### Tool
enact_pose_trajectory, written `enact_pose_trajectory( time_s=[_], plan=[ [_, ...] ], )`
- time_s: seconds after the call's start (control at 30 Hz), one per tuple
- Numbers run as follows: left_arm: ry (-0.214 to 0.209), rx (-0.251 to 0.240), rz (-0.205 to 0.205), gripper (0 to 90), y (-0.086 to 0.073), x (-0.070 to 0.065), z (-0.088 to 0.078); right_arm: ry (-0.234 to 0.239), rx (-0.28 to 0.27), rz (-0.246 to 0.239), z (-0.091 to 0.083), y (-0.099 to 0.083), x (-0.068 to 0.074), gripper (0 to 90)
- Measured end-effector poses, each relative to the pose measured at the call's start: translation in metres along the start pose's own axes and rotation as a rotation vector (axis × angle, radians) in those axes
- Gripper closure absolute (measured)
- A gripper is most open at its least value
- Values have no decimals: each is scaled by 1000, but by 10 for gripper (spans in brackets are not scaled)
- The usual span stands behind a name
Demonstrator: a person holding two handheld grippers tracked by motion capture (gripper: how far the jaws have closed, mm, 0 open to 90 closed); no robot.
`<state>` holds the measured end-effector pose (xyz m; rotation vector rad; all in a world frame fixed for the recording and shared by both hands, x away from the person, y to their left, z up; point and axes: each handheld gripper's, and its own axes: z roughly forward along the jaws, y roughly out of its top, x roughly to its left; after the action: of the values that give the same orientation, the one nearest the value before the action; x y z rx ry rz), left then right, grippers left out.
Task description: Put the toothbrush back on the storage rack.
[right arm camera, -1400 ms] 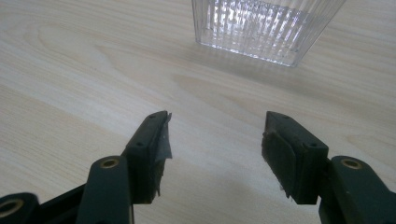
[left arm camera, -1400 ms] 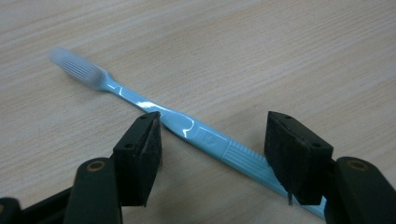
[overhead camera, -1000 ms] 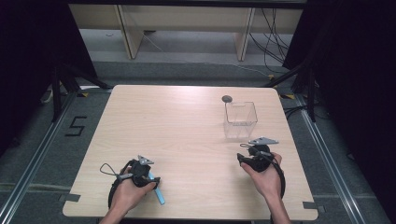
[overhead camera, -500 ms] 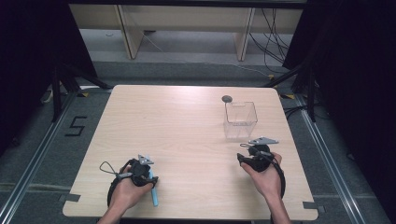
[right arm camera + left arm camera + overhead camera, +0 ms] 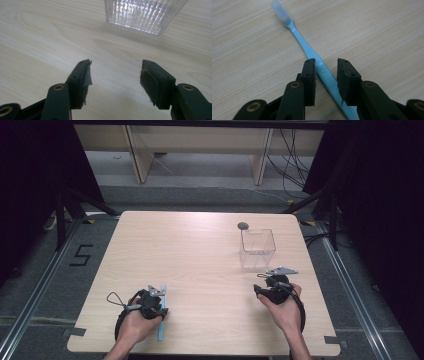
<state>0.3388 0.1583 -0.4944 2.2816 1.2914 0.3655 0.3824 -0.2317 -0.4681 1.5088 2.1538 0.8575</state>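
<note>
One piece of legible writing: a black numeral "5" marked on the grey floor to the left of the pale wooden table; faint embossing sits on the handle of the toothbrush, too small to read. Item in hand: a light blue plastic toothbrush, slim, with a white bristle head at its far end in the left gripper view, a narrow neck, a wider handle and a ribbed grip section near the jaws; it lies flat on the table at the near left, running slantwise. Left claw: black, two-jawed, held in the person's left hand, jaws narrowed and just been closing, straddling the toothbrush handle; the left-hand pad in that view touches or nearly touches the handle's edge, while a slim gap shows at the other pad, so the grip is not yet firm. In the high view the toothbrush lies alongside that claw. Right claw: black, held in the person's right hand at the near right, jaws standing wide apart over bare wood, holding and touching nothing. Just beyond it stands a clear ribbed plastic box, square and open-topped. Small round dark object lies on the table just behind the box; what it is cannot be told.
</note>
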Motion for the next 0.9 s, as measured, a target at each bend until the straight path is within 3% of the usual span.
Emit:
enact_pose_trajectory(
  time_s=[0.1, 0.13, 0.37, 0.53, 0.63, 0.7, 0.9],
  plan=[
    [-21, 4, 8, 743, 0, 1, 0, -8, -4, -13, 0, 0, -1, 422],
    [-27, -1, 8, 777, 0, 0, 1, 4, -7, 6, 0, 0, 0, 422],
    [-31, 3, 23, 775, 1, 1, 1, 1, 1, 4, -1, 0, 0, 421],
    [-42, -2, 26, 690, 2, 1, 2, 7, -8, 8, 1, 0, 0, 419],
    [-58, 21, 31, 668, 5, 1, 2, -3, -3, -12, 0, 0, -1, 418],
    [-55, 24, 34, 641, 6, 1, 3, 7, -8, 5, 0, 0, 0, 417],
    [-72, 92, 60, 595, 14, 1, 1, 13, -1, -1, 0, 0, -1, 409]
  ],
)
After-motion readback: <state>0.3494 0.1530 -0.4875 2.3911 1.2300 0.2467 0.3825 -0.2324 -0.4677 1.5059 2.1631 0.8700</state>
